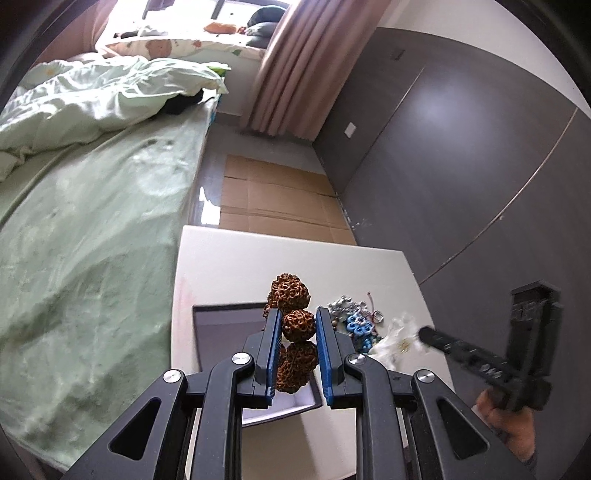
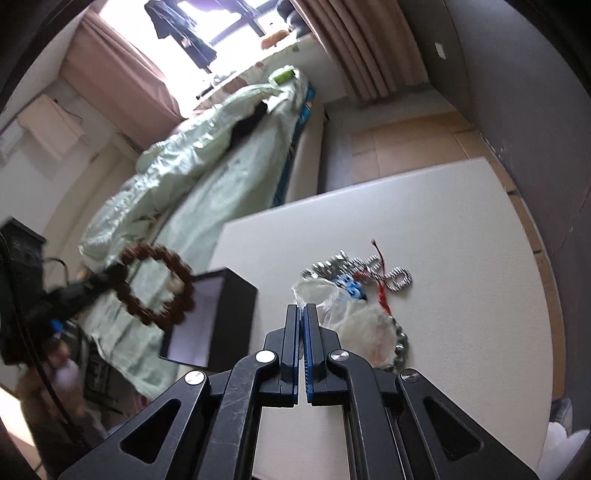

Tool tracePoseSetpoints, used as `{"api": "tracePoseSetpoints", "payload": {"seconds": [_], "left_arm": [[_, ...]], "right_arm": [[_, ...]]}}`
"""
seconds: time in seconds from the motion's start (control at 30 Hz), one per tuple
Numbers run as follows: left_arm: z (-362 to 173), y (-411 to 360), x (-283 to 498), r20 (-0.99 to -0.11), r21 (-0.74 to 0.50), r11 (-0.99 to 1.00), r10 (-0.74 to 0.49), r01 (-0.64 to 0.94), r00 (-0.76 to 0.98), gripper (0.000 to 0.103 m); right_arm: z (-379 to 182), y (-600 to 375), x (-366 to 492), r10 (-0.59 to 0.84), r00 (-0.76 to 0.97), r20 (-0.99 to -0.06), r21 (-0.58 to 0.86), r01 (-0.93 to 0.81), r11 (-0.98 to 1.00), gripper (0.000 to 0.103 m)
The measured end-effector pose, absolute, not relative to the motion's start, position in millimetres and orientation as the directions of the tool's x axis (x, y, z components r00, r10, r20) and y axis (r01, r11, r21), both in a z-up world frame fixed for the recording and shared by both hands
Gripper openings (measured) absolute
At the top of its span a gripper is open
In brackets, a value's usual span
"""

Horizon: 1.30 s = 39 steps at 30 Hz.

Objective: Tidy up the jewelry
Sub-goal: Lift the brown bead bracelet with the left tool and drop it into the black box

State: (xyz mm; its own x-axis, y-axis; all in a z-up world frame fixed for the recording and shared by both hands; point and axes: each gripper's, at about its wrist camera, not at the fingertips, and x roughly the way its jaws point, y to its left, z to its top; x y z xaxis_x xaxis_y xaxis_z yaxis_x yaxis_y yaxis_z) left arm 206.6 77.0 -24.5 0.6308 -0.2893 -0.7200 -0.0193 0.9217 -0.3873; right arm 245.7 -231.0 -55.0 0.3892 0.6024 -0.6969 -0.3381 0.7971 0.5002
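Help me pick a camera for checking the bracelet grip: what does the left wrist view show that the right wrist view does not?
Only the left wrist view shows single brown carved beads of the bracelet pinched between the left gripper jaws.

Only the right wrist view shows the bracelet as a whole ring, and the right gripper shut at the clear plastic bag.

Both show the dark open box, the jewelry pile, the white table and the bed.

A bed [image 1: 92, 229] with pale green bedding runs toward a bright window [image 2: 221, 22] hung with pink curtains [image 1: 303, 62]. Flattened cardboard [image 1: 273, 199] covers the floor beside a dark grey wall [image 1: 461, 147].
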Motion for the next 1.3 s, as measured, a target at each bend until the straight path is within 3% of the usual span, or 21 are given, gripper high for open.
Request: {"api": "tracePoseSetpoints", "payload": {"seconds": [0.37,0.4,0.43,0.5,0.87,1.17,1.2,1.23,1.3], "left_arm": [[-48,86,200,-0.715,-0.421,0.906,-0.305,-0.039,0.629,0.021],[-50,87,200,-0.712,-0.439,0.898,-0.323,-0.037,0.624,0.028],[-50,88,200,-0.713,-0.442,0.896,-0.323,-0.041,0.623,0.046],[-49,91,194,-0.700,-0.441,0.896,-0.310,-0.048,0.644,0.064],[-39,134,168,-0.646,-0.469,0.872,-0.229,-0.141,0.728,0.066],[-35,154,157,-0.611,-0.493,0.855,-0.210,-0.159,0.763,0.088],[-35,157,155,-0.608,-0.494,0.854,-0.207,-0.161,0.767,0.091],[-34,159,153,-0.603,-0.495,0.854,-0.205,-0.161,0.771,0.094],[-33,160,152,-0.596,-0.502,0.851,-0.207,-0.158,0.776,0.094]], "right_arm": [[-10,-208,226,0.671,0.458,-0.583,0.515,-0.431,0.741,0.003],[-7,-204,225,0.679,0.460,-0.572,0.516,-0.441,0.734,0.003],[-5,-200,224,0.687,0.461,-0.561,0.519,-0.451,0.726,0.003],[-2,-192,223,0.699,0.461,-0.546,0.525,-0.461,0.715,0.003],[-4,-143,219,0.762,0.403,-0.506,0.557,-0.522,0.646,0.003],[-14,-100,218,0.808,0.317,-0.496,0.582,-0.570,0.580,0.005],[-18,-94,220,0.807,0.301,-0.508,0.584,-0.569,0.580,0.015],[-22,-89,221,0.799,0.282,-0.531,0.581,-0.566,0.585,0.049],[-28,-84,221,0.776,0.280,-0.565,0.564,-0.556,0.611,0.092]]}}
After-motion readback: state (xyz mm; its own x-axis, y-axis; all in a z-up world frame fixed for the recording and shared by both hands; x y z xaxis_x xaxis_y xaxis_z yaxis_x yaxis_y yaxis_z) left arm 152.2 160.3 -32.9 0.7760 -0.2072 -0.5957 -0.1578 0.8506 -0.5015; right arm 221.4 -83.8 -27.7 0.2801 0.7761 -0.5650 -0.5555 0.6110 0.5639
